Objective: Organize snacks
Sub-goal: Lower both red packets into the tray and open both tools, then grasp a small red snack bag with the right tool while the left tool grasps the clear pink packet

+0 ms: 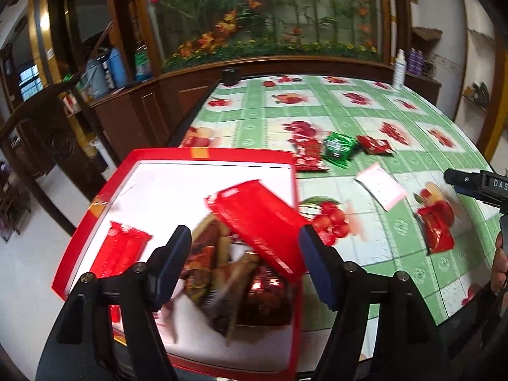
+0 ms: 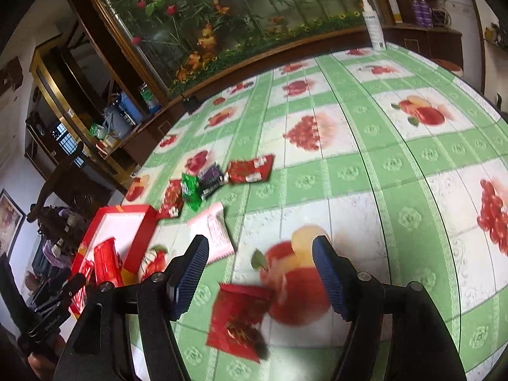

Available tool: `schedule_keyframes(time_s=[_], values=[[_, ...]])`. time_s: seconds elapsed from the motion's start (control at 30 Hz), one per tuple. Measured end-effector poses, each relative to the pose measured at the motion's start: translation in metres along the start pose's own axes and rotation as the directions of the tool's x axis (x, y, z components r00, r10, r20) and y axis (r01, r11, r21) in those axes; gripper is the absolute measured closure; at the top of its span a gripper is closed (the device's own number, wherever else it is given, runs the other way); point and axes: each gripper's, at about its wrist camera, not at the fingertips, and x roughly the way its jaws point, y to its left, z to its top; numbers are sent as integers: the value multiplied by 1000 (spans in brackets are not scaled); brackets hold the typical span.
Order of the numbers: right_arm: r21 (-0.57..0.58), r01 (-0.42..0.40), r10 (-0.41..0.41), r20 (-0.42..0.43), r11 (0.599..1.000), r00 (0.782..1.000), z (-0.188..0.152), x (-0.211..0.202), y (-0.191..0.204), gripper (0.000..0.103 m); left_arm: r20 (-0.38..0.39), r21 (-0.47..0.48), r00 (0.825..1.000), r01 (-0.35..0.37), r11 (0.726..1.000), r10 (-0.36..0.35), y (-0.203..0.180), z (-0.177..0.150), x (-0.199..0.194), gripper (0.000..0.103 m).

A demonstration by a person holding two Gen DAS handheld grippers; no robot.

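A red box (image 1: 95,209) with a white inside sits at the table's left edge. My left gripper (image 1: 247,263) hovers over it, open. A red packet (image 1: 260,225) lies tilted and blurred between its fingers, over several brown packets (image 1: 219,279); the pads do not press on it. Another red packet (image 1: 125,247) lies at the box's left side. My right gripper (image 2: 262,273) is open just above a red packet (image 2: 241,317) lying flat on the tablecloth, also seen from the left wrist as a red packet (image 1: 435,228).
Loose on the green fruit-print tablecloth (image 2: 397,165) lie a pink packet (image 2: 216,231), a green one (image 2: 190,190), a dark purple one (image 2: 211,181) and two red ones (image 2: 250,170). A white spray bottle (image 2: 374,25) stands at the far edge. Wooden cabinets lie beyond.
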Motion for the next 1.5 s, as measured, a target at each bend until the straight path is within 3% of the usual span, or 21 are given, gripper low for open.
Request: schedule_keyframes(time_s=[0.23,0.3,0.37,0.47,0.53,0.7,0.83,0.93,1.03,1.13,1.2,1.23,1.27,1.3,1.37,1.5], values=[[-94,-12,-3,-159,995,987,-31,17,27,27,-27,37,999,20,999,-18,-21,3,4,33],[-146,14,-41,-182,989,982,-37,25,40,27,-39,43,999,30,999,-29,-28,7,4,33],[-254,90,-134,-159,963,978,-45,32,56,29,-47,44,998,42,998,-40,-33,11,4,33],[-332,173,-224,-123,927,967,-50,34,61,61,-66,29,995,75,997,-73,-44,23,6,30],[-311,191,-236,-112,931,965,-46,31,48,61,-82,7,991,103,995,-102,-54,33,11,19],[-226,257,-281,-79,940,957,-29,19,0,61,-167,-45,977,125,991,-131,-93,54,48,18],[-157,248,-262,-78,956,962,-12,13,-33,60,-292,-87,950,92,992,-114,-123,62,88,18],[-139,210,-221,-75,968,972,-7,13,-42,59,-313,-108,944,72,991,-103,-140,66,104,18],[-159,216,-230,-70,963,971,-5,16,-38,57,-320,-114,942,66,991,-99,-153,70,116,19],[-144,198,-210,-69,970,975,-5,15,-41,57,-367,-112,923,77,991,-113,-160,64,132,19],[-138,190,-201,-70,972,977,-5,15,-40,57,-333,-77,938,71,995,-93,-163,62,130,17],[-139,189,-200,-70,972,977,-5,15,-39,56,-325,-76,940,88,993,-108,-163,62,129,18],[-139,187,-199,-72,972,977,-4,15,-39,56,-314,-72,942,99,992,-117,-163,63,128,27],[-140,185,-196,-72,973,978,-4,16,-39,56,-292,-52,948,119,991,-130,-163,65,124,43],[-134,176,-187,-73,975,980,-3,15,-40,56,-282,-29,949,142,990,-144,-162,67,120,57],[-138,181,-193,-74,974,978,-3,16,-40,56,-265,2,949,177,984,-170,-155,64,111,61]])
